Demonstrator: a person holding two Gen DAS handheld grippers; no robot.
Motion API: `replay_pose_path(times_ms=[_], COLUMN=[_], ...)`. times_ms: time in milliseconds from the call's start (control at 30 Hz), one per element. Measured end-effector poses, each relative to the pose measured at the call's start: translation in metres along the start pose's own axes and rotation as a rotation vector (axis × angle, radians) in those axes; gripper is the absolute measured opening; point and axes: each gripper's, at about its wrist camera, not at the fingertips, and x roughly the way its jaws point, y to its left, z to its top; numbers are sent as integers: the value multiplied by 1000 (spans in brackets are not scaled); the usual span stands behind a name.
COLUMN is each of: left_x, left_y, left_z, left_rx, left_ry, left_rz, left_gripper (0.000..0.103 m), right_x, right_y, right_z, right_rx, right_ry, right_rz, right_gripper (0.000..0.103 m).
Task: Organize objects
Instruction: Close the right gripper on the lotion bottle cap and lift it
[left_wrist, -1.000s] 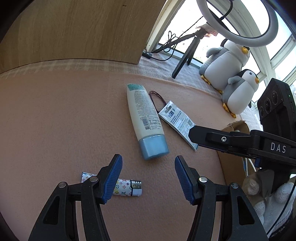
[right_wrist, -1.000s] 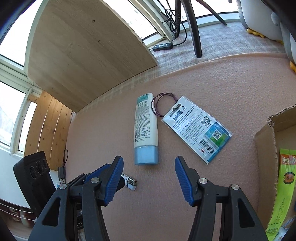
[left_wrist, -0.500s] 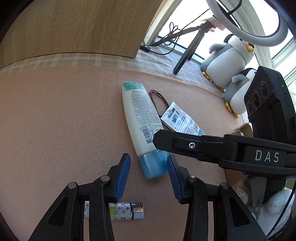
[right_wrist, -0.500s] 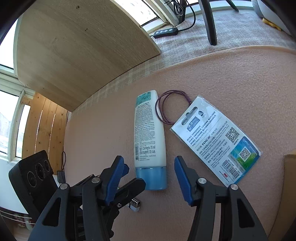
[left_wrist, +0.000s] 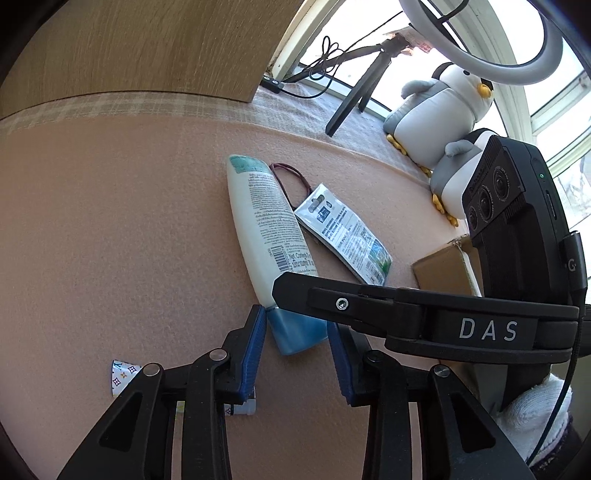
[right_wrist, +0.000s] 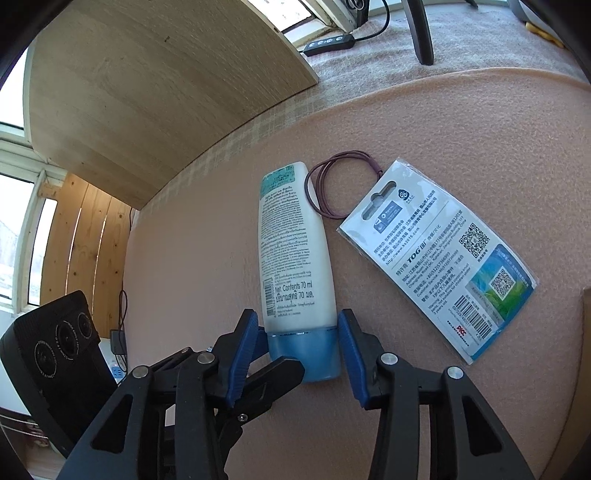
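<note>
The pink felt-covered bench (right_wrist: 443, 122) fills the middle of both views. On it, at frame centre, a white lotion tube (right_wrist: 291, 251) is laid flat, its blue cap (right_wrist: 304, 354) pointed toward the lower edge. In the right wrist view the right hand-held gripper (right_wrist: 300, 350) is seen partly closed, both blue pads set against the sides of the cap. In the left wrist view the left hand-held gripper (left_wrist: 296, 354) is held moderately open around the same cap (left_wrist: 299, 332), its left pad at the cap's edge; whether it touches cannot be told. A printed packet (right_wrist: 439, 258) lies just right of the tube, a purple hair tie (right_wrist: 343, 184) between them at the top.
</note>
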Motion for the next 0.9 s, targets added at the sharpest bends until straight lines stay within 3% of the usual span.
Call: replay_pose_path(times_ms=[900], left_x=[-36], left_y=[-62], left_z=[-135], left_rx=[67], left_ry=[51], left_rz=[-29], left_gripper=[37], right_x=[-50], right_y=[-27], right_z=[-142], right_rx=[31], right_ry=[10], right_rz=[9], right_gripper=[39])
